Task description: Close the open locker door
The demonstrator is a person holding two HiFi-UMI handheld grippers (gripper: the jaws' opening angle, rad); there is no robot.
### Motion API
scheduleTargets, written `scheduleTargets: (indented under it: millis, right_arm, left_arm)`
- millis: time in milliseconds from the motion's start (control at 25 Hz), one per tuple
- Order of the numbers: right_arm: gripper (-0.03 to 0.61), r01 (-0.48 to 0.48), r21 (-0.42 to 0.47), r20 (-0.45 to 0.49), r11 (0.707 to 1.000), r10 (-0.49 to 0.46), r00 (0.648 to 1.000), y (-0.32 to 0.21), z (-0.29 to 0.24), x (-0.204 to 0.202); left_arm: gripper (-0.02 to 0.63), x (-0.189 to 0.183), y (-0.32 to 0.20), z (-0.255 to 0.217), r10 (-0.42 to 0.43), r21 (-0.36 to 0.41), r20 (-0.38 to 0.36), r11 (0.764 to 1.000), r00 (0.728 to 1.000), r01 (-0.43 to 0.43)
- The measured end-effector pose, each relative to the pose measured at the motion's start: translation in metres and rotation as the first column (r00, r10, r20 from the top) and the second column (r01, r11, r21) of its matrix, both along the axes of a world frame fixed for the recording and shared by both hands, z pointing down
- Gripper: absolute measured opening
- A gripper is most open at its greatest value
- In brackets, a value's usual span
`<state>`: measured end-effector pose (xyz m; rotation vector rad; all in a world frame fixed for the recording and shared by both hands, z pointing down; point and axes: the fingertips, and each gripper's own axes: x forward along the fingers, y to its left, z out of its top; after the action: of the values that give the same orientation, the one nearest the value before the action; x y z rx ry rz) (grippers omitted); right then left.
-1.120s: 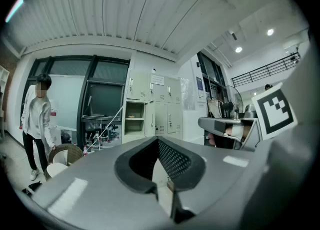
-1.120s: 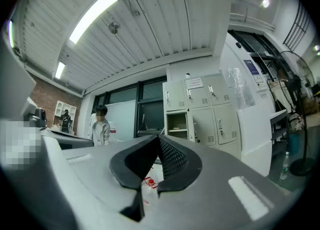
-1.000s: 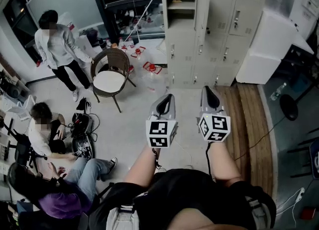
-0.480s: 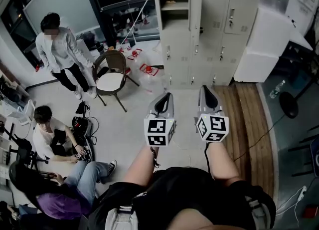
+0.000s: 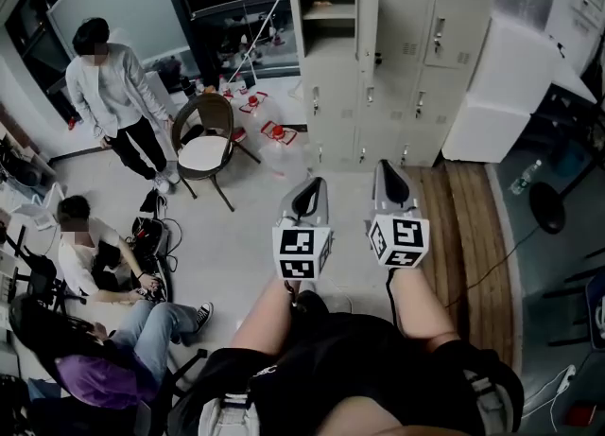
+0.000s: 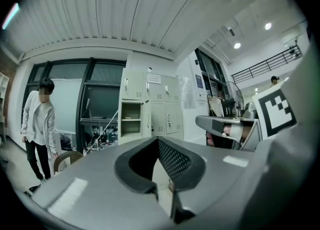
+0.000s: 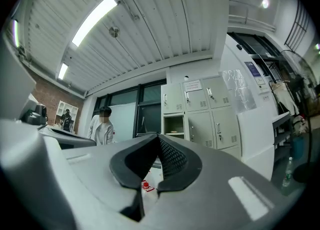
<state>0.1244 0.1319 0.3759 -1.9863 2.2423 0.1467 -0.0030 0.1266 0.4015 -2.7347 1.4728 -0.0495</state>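
Locker bank [image 5: 416, 56] stands well ahead of both sets of fingertips. Its one open door [image 5: 368, 10] juts out beside the upper left compartment, far beyond and above the tips. Left gripper [image 5: 312, 193] and right gripper [image 5: 388, 179] sit side by side, both clenched on nothing; best keep them shut, close in, then press the door's free edge home squarely.

The grey metal locker bank [image 5: 397, 65] stood well ahead of the left gripper [image 5: 316, 183] and right gripper [image 5: 386, 166], its open narrow door [image 5: 368, 10] at the upper left. The round wicker chair [image 5: 208, 139] was ahead-left, the white box-shaped cabinet [image 5: 501, 84] ahead-right.
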Motion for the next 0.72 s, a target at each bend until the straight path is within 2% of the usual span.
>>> scheduleTargets:
  millis: [400,720]
  right_arm:
    - [0.012,-0.002,0.012,0.000,1.000,0.002,1.000,-0.066,0.002,0.013]
    - [0.011,-0.047,-0.021,-0.007,0.999,0.047,0.999,-0.147,0.016,0.035]
  left_arm:
    - [0.000,0.008,-0.069,-0.002,-0.005,0.029,-0.025,1.000,1.000,0.006]
    - [0.000,0.027,-0.161,0.011,0.035,0.009,-0.031,0.999,0.999,-0.035]
